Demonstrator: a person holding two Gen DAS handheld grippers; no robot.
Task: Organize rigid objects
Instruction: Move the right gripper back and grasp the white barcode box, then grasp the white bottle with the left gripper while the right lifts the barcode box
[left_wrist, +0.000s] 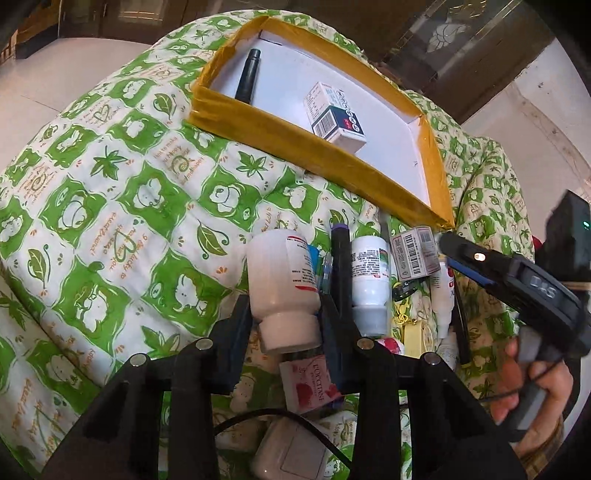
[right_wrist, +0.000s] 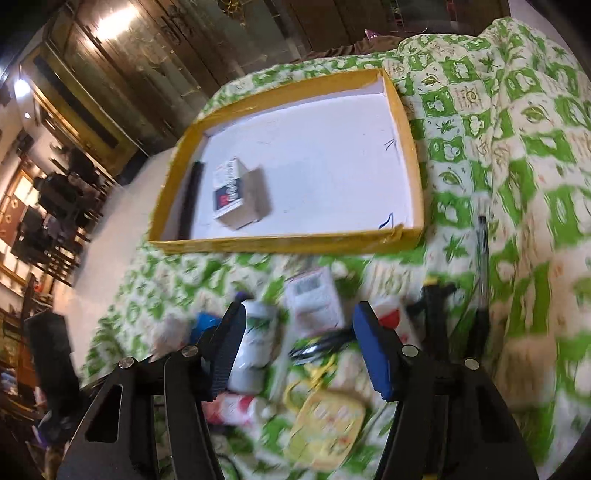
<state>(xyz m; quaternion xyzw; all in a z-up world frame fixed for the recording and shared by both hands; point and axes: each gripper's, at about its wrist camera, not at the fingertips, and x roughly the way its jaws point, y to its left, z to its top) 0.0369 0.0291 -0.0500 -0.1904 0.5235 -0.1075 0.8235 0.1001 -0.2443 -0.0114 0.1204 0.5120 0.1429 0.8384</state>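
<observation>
- Writing: a pink packet (left_wrist: 308, 384) beneath the left tongs (left_wrist: 284, 325) reads "L'OCCITANE"; the right tongs' body bears "DAS"; the quilt (left_wrist: 122, 192) carries printed phrases, mostly unreadable.
- Left tongs: narrowly parted, pads pressed on a white bottle (left_wrist: 282, 291) lying in the heap on the quilt.
- Right tongs (right_wrist: 299, 350): about half open, gripping nothing, over a white-and-green bottle (right_wrist: 255, 339) and a barcoded box (right_wrist: 314, 299).
- Yellow-rimmed tray (left_wrist: 295, 147): holds a black pen (left_wrist: 248, 74) and a blue-and-white carton (left_wrist: 334, 110).
- Right view is motion-blurred; heap items there are indistinct.
</observation>
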